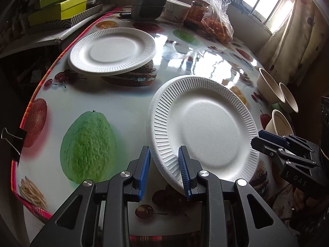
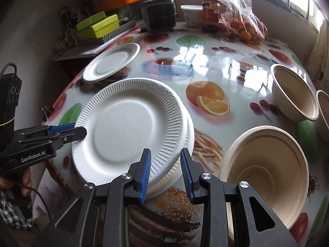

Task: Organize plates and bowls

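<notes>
Near the table's (image 2: 205, 65) front edge, the left gripper (image 1: 163, 150) pinches the top plate (image 2: 123, 123) of a plate stack (image 2: 190, 131), whose opposite rim sits between the right gripper's (image 2: 165, 151) pads, grip unclear, with bowls (image 2: 267, 164) beside, a lone plate (image 2: 111, 61) beyond, and a bag of oranges (image 2: 244, 28) farthest.

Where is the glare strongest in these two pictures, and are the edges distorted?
Left wrist view: window light glares on the glossy tablecloth behind the near plate. Right wrist view: the same glare, weaker; fisheye bends the edges and corners darken in both.
</notes>
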